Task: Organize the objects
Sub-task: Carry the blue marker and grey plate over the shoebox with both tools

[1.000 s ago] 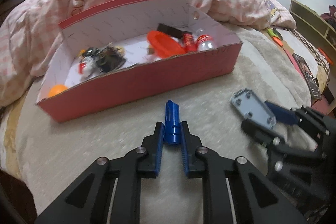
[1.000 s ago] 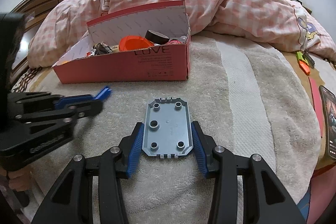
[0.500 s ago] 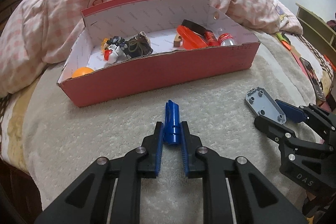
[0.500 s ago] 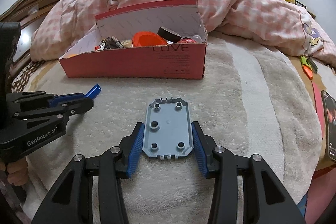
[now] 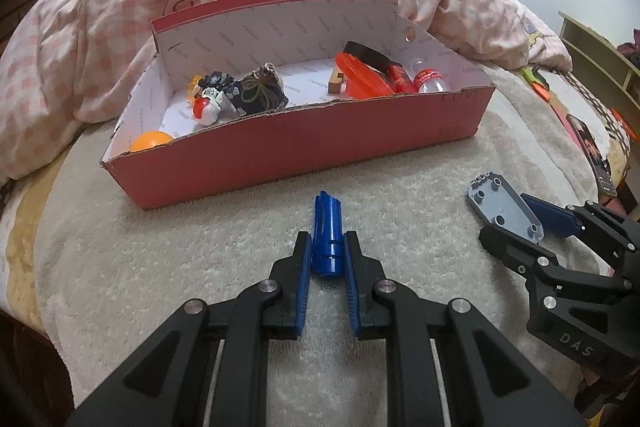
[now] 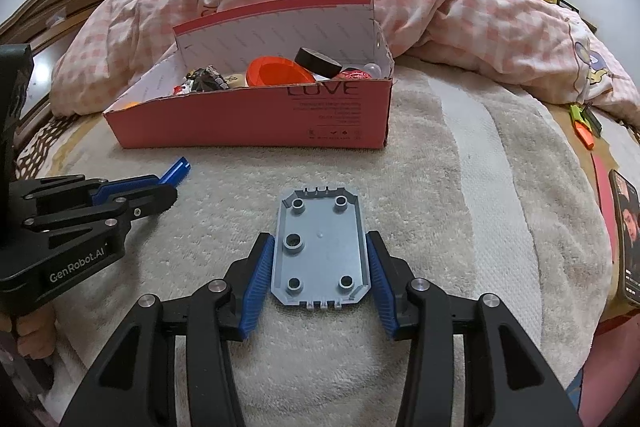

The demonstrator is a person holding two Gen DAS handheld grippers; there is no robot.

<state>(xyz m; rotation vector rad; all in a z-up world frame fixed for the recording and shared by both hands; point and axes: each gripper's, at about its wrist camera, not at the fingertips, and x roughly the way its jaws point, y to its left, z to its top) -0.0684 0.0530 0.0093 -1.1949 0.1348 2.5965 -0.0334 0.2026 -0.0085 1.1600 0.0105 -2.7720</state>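
Observation:
My left gripper (image 5: 327,247) is shut on a small blue plastic piece (image 5: 327,235), which sticks out forward above the beige towel; from the right wrist view the same piece (image 6: 176,173) shows at the left. My right gripper (image 6: 320,247) is shut on a flat grey plastic plate (image 6: 320,247) with round studs, held by its long sides; the left wrist view shows that plate (image 5: 504,205) at the right. Ahead of both stands an open red cardboard box (image 5: 304,151), (image 6: 260,123) holding an orange ball (image 5: 150,141), a toy figure (image 5: 210,99), an orange lid (image 5: 362,77) and a small bottle (image 5: 430,81).
A pink checked quilt (image 6: 420,7) is heaped behind the box. A phone (image 6: 626,227) lies at the bed's right edge, with orange and green bits (image 6: 582,125) beyond it. A wooden shelf (image 5: 600,55) stands at the far right. Bare towel (image 6: 460,187) spreads between the grippers and the box.
The left wrist view has swung so the box sits more central and to the right. Both grips are unchanged, and the right gripper has hardly moved.

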